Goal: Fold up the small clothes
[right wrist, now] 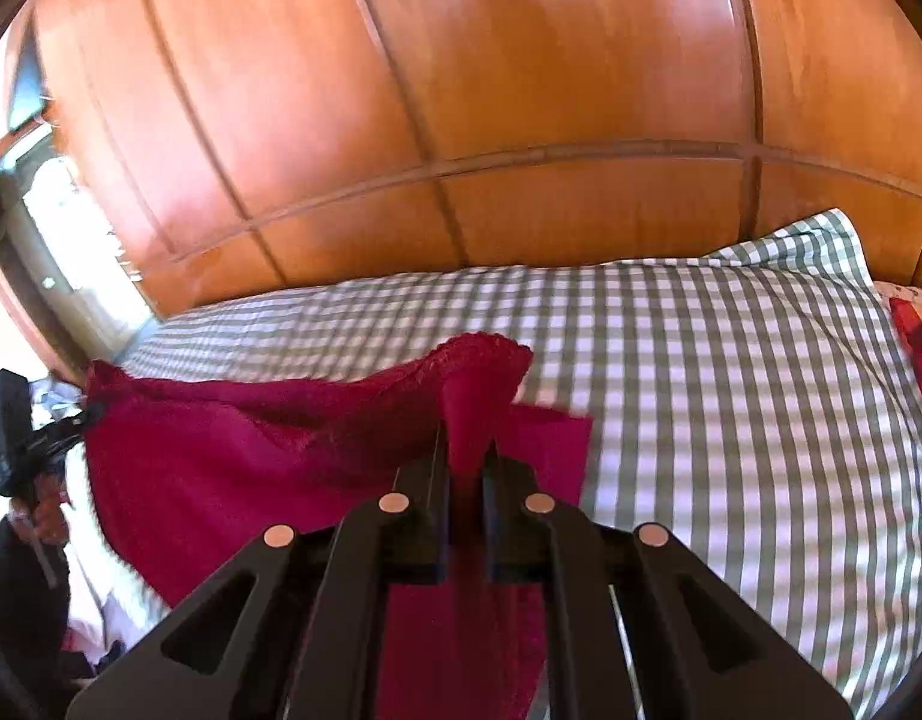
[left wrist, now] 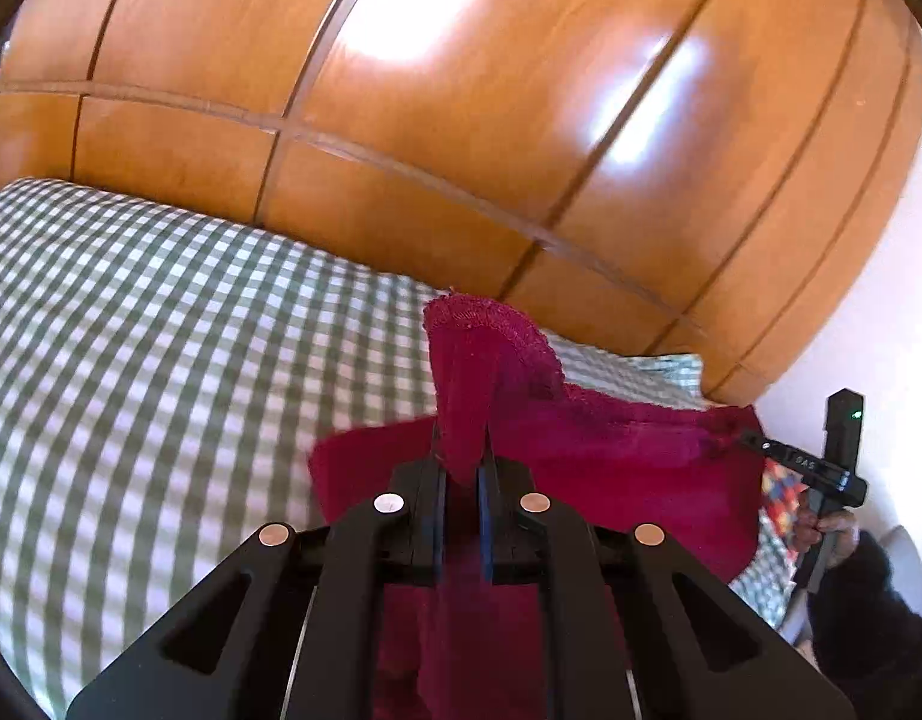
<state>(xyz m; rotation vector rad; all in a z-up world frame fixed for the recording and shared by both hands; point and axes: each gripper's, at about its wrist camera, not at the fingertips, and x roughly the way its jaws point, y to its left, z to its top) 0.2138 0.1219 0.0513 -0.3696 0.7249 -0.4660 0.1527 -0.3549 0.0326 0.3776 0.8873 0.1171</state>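
We hold the left hand-held gripper (left wrist: 461, 450) tilted downward over the bed (left wrist: 161, 330), its jaws clenched on one corner of the red cloth (left wrist: 610, 468), which bunches up in a hemmed fold above the fingertips. From the right wrist view, a hand (right wrist: 44, 516) in a dark sleeve grips this tool's handle at the far left. The right hand-held gripper (right wrist: 466, 450) also points down, jaws pinched on the opposite corner of the same cloth. The cloth is a deep crimson knit with a stitched edge; it hangs stretched between both grippers, lifted off the green-and-white checked bedcover, sagging in the middle. Glossy wooden wardrobe doors (left wrist: 461, 120) stand behind the bed.
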